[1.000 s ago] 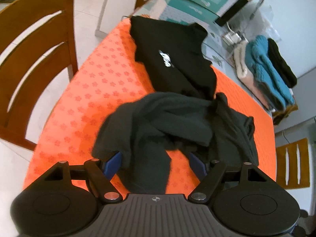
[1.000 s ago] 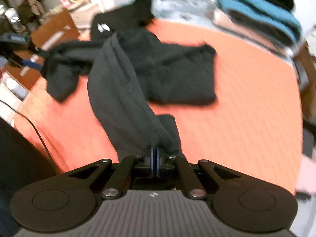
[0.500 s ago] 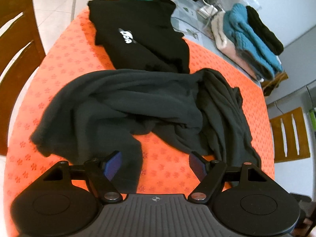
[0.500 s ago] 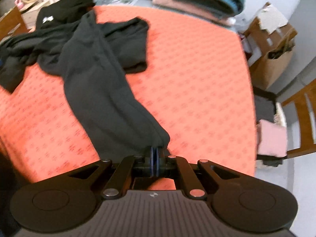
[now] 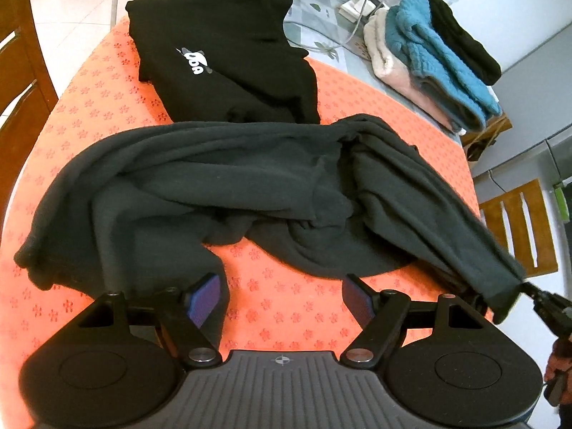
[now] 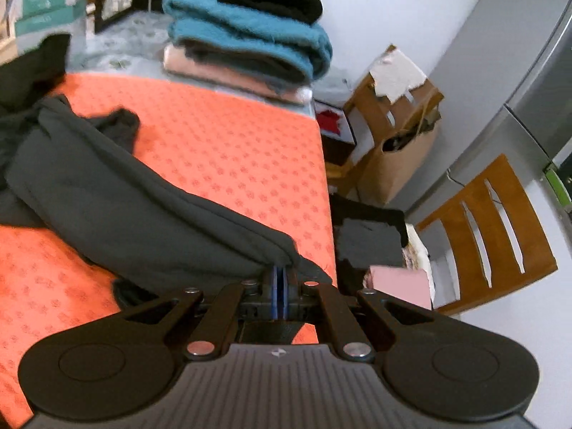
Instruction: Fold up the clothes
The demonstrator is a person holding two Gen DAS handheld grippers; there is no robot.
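Tabletop (image 5: 107,82), orange flower-print cover. Dark grey garment (image 5: 221,182), rumpled across the middle, one end drawn out toward 4 o'clock. Black folded top (image 5: 228,60) with white logo, at 12 o'clock. Stack of folded knitwear (image 6: 250,43), at 1 o'clock. Right claw (image 6: 279,279), clenched on the garment's end. Left claw (image 5: 282,298), released, above the near edge.

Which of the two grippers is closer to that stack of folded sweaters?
Right. The right gripper, shut on the dark garment, is on the stack's side; the left gripper hangs open farther away.
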